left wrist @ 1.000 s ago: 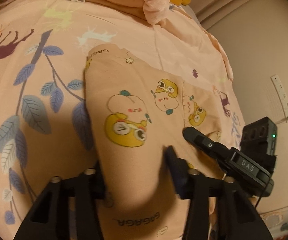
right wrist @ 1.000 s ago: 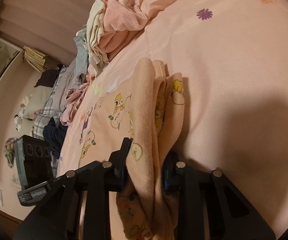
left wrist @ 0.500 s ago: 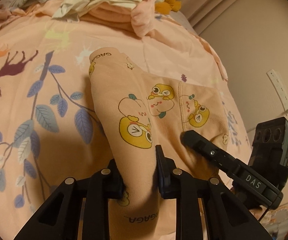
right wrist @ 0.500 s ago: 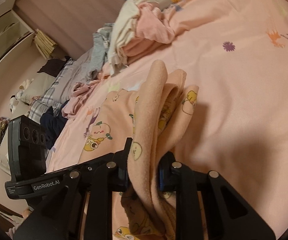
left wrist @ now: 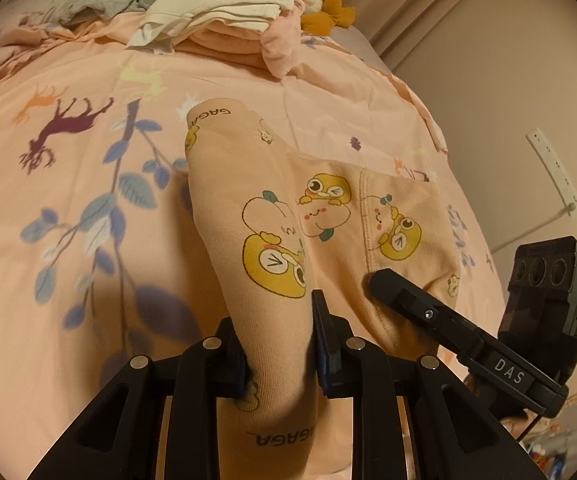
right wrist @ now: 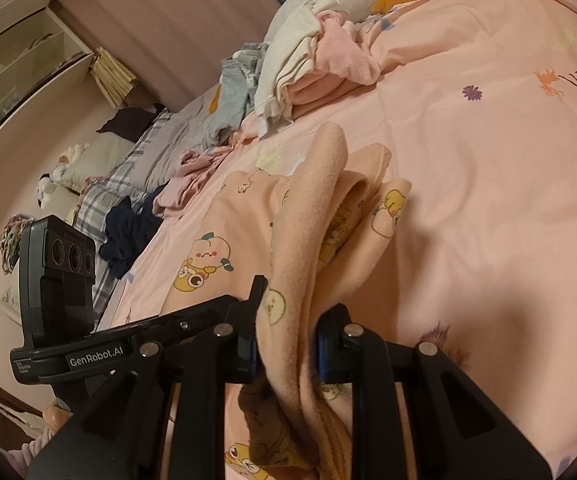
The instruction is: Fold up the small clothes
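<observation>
My left gripper (left wrist: 278, 344) is clamped on a fold of the peach garment (left wrist: 248, 216); the cloth bunches between the pads and rises as a ridge away from them. Its jaws closed in over the last second, then held. My right gripper (right wrist: 288, 332) pinches another fold of the same garment (right wrist: 308, 240), several fleecy layers stacked edge-up between the pads. Its jaws narrowed slightly too, with cloth between them throughout.

Left view only: printed side of the garment, yellow cartoon birds, "GAGAGA" lettering near the far end and again below the pads, a stitched seam at right. It also shows my right gripper (left wrist: 384, 284) from outside, fingertip resting on the garment, and a wall strip (left wrist: 552, 172) with a cable. Right view only: the fuzzy inner side of the cloth, my left gripper's body (right wrist: 64, 280) at lower left, a shelf (right wrist: 16, 64), plaid bedding (right wrist: 128, 168), a dark garment (right wrist: 128, 232).

Both views show the clothes pile (left wrist: 216, 20) at the far end of the pink bedsheet (left wrist: 68, 184), with an orange bow (left wrist: 330, 10) on it.

The garment's near end drops below the frame in both views, hidden behind the gripper bodies. Its overall shape is hard to read; I cannot tell what kind of garment it is. The far part lies on the sheet, the near part lifted at my pads, stretched between both grippers.
</observation>
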Demonstrator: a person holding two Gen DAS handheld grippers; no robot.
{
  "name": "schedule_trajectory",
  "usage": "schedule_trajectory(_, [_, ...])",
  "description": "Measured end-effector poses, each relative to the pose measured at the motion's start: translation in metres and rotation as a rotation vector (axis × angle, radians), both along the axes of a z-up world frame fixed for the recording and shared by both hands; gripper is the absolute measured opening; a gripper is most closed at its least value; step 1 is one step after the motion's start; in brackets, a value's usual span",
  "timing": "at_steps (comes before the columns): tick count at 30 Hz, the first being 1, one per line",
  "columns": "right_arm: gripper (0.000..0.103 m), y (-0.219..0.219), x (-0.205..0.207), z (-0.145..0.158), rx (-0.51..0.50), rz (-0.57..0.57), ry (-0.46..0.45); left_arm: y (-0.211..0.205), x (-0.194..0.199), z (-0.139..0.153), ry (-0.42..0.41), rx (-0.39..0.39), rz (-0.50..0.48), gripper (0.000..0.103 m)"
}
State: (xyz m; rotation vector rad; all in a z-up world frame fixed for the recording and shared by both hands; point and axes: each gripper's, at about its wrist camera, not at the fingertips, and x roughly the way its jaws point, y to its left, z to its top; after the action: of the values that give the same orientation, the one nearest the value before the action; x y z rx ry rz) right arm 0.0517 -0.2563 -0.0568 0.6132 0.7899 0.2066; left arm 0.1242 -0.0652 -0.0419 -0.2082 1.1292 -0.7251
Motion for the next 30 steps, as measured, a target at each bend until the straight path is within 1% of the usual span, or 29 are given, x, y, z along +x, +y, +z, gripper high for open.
schedule_trajectory(5, [0.021,0.016,-0.019,0.002,0.006,0.029,0.002,0.015,-0.021,0.006,-0.017,0.014,0.005,0.023])
schedule_trajectory(14, [0.021,0.051,-0.041,0.007,0.004,0.085,-0.002,0.046,-0.050,0.009,-0.020,0.036,0.047,0.023])
schedule_trajectory(23, [0.021,0.088,-0.043,0.006,0.018,0.167,0.000,0.090,-0.067,0.014,-0.021,0.055,0.121,0.023])
schedule_trajectory(30, [0.021,0.112,-0.036,0.008,0.004,0.222,0.000,0.116,-0.069,0.010,-0.002,0.041,0.176,0.023])
